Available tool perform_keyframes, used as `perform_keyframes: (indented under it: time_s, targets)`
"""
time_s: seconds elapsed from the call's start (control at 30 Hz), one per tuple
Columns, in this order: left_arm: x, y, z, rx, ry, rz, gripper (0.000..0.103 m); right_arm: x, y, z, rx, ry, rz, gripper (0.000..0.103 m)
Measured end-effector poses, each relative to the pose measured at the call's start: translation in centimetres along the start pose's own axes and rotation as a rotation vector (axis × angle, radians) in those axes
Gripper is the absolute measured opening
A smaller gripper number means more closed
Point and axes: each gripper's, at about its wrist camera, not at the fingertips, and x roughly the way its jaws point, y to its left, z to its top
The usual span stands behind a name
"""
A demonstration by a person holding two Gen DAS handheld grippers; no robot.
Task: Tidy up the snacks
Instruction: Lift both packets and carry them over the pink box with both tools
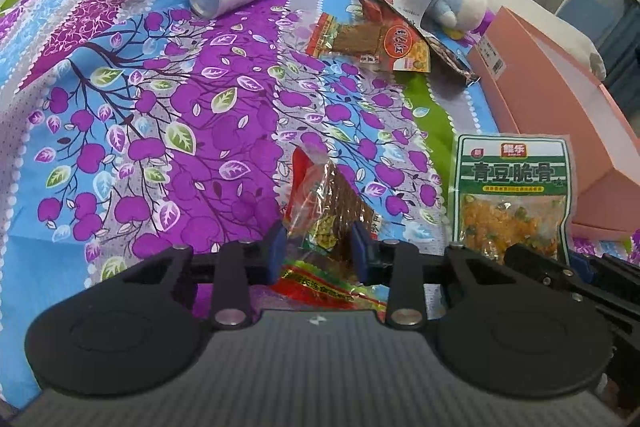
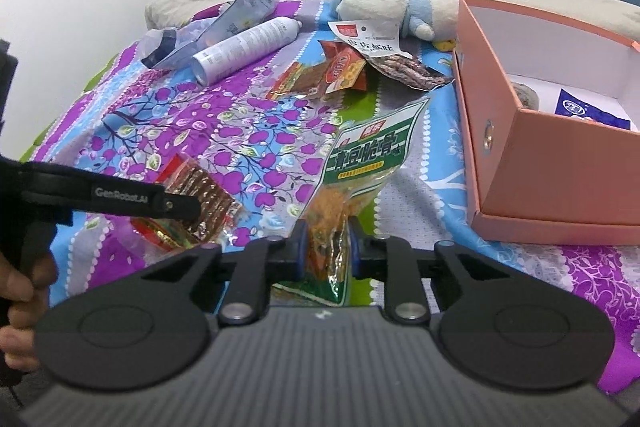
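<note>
A green-and-white snack packet [image 2: 360, 163] with orange pieces stands tilted above the bedspread, its lower end pinched by my right gripper [image 2: 328, 245]. In the left wrist view the same packet [image 1: 512, 179] hangs at the right. My left gripper [image 1: 320, 247] is shut on a crumpled clear packet of brown strips with a red and green edge [image 1: 332, 211]. The right wrist view shows that brown packet [image 2: 204, 195] under the left gripper's black finger [image 2: 180, 205]. An open pink box [image 2: 500, 147] stands to the right with a blue-white packet [image 2: 588, 111] inside.
More snack packets [image 2: 320, 75] and a dark one [image 2: 408, 69] lie farther back on the purple floral bedspread [image 1: 180, 107]. Behind them are a blue-white plush toy [image 2: 392, 7], a white spray can [image 2: 248, 47] and a clear pouch [image 2: 248, 11]. A person's hand [image 2: 20, 291] is at the left.
</note>
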Motion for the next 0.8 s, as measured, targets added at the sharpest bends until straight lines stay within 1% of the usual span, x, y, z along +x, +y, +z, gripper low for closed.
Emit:
perform_keyframes:
  time_s: [0.13, 0.27, 0.43, 0.7, 0.8]
  targets:
    - [-0.5, -0.2, -0.1, -0.007, -0.006, -0.009, 0.038, -0.1, 0.0, 0.0, 0.004, -0.004, 0.01, 0.022]
    - [-0.8, -0.6, -0.2, -0.005, -0.01, -0.009, 0.033, -0.3, 0.1, 0.1, 0.002, -0.009, 0.017, 0.021]
    - [-1.2, -1.4, -0.1, 0.005, -0.017, -0.016, 0.032, -0.5, -0.2, 0.5, 0.007, -0.018, 0.015, 0.021]
    - [-2.1, -2.5, 0.2, 0.001, -0.049, -0.034, 0.027, -1.0, -0.6, 0.7, 0.017, -0.021, 0.008, 0.021]
    - [-2.4, -2.8, 0.5, 0.0, -0.057, -0.043, 0.023, -1.2, -0.7, 1.0, 0.018, -0.027, 0.007, 0.021]
